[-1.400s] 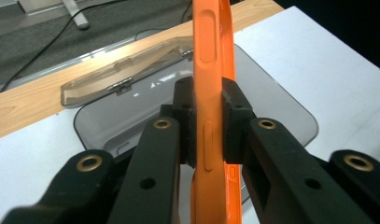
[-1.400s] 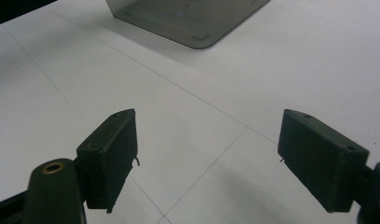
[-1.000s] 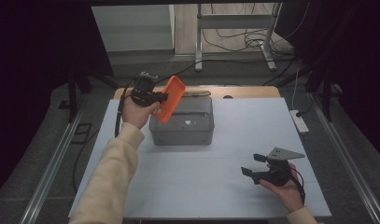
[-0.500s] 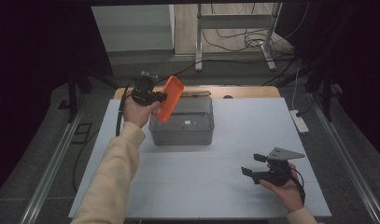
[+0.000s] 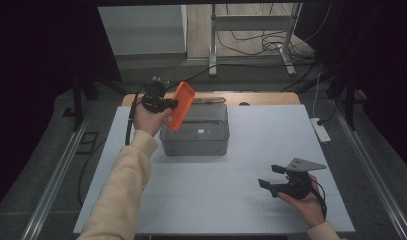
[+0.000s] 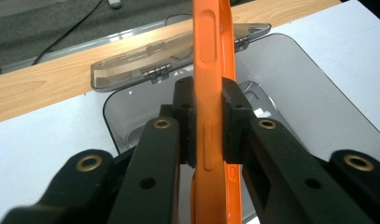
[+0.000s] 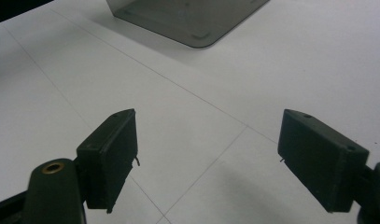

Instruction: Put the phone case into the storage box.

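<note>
Orange phone case (image 5: 181, 105) in left tongs (image 6: 208, 126), unchanged above grey box (image 5: 195, 131).

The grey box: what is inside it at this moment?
The grey box is open and what shows of its floor is bare. The orange case, clamped by the left gripper above it, hides a strip of it.
</note>
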### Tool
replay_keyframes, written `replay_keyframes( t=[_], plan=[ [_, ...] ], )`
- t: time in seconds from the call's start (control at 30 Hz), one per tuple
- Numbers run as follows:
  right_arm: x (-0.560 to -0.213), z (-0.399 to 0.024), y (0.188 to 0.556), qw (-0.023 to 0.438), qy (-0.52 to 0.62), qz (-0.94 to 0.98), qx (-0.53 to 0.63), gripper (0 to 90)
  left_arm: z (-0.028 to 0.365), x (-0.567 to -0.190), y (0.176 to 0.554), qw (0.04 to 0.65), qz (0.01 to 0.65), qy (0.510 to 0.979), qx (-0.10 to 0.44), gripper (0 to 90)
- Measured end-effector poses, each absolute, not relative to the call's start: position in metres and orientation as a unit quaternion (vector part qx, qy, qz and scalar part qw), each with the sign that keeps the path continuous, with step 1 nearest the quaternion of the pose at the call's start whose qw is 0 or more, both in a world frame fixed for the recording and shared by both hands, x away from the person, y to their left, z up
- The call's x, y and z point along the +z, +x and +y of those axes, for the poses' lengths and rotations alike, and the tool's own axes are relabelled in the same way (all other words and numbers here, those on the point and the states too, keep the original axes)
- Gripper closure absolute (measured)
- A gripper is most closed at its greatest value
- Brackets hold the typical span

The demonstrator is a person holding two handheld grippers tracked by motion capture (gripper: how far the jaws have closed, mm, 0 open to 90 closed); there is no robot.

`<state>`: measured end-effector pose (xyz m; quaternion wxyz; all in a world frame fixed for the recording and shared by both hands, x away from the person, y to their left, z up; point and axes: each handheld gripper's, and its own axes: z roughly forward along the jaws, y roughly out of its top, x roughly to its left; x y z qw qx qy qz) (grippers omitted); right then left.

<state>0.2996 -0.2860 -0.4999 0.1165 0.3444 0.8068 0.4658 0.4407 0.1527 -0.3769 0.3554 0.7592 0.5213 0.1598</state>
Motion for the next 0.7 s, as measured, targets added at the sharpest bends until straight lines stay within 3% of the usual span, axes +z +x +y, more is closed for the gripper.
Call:
replay_keyframes(
  t=[0.7],
  plan=[
    [-0.4997,-0.2854,0.2989,0.119,0.343,0.81,0.461,20.2,0.158,-0.3869,0.4436,0.334,0.555,0.743,0.166,79.3]
  ],
)
